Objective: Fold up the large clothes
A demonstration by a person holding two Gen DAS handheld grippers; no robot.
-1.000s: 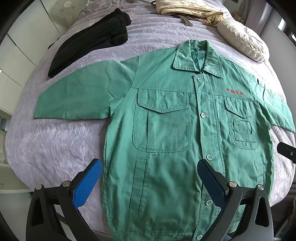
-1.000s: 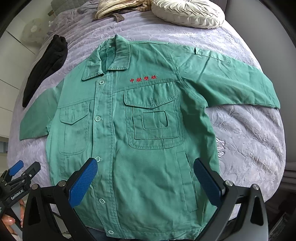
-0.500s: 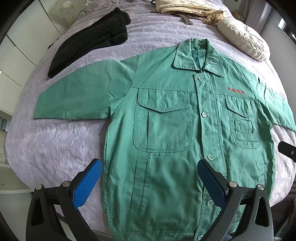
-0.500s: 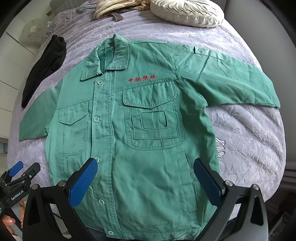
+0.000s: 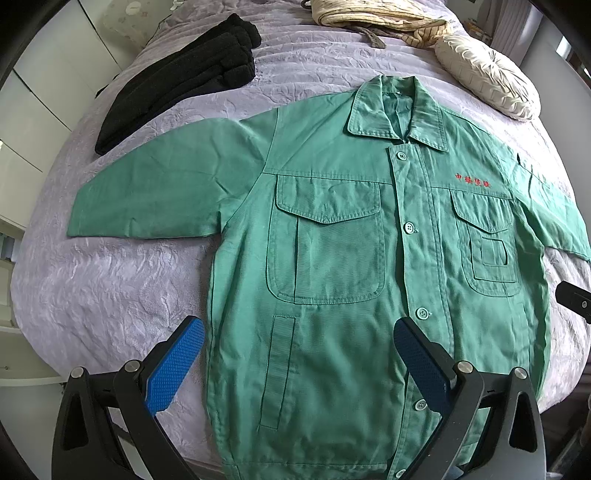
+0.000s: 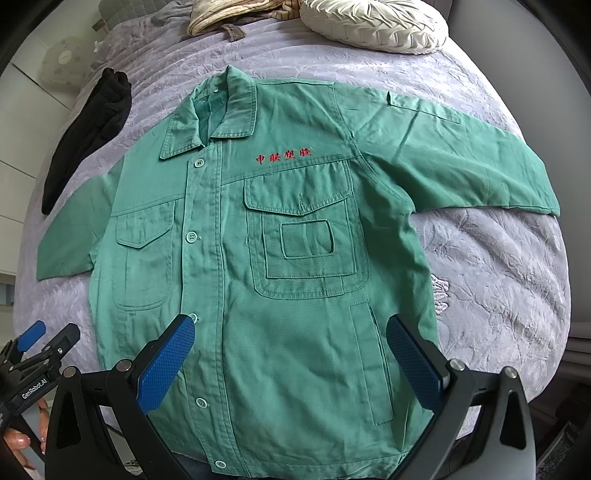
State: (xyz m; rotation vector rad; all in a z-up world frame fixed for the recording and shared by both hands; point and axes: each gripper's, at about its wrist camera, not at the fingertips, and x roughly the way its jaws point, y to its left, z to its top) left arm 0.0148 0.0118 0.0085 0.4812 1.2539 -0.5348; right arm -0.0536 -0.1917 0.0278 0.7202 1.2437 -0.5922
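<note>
A green work jacket (image 5: 332, 258) lies flat and buttoned, front up, on a lilac bedspread (image 5: 110, 288), both sleeves spread sideways; it also shows in the right wrist view (image 6: 288, 258). Red characters are stitched on its chest. My left gripper (image 5: 295, 339) is open and empty, hovering over the jacket's lower left part near the hem. My right gripper (image 6: 291, 336) is open and empty, hovering over the lower right part. The left gripper also shows at the right wrist view's lower left (image 6: 48, 336).
A folded black garment (image 5: 177, 81) lies at the bed's far left. A cream pleated cushion (image 5: 487, 81) and a striped beige cloth (image 5: 376, 14) lie at the far end. White cabinets (image 5: 33, 110) stand left of the bed.
Both grippers have eased slightly forward over the jacket, staying open. The jacket has not moved.
</note>
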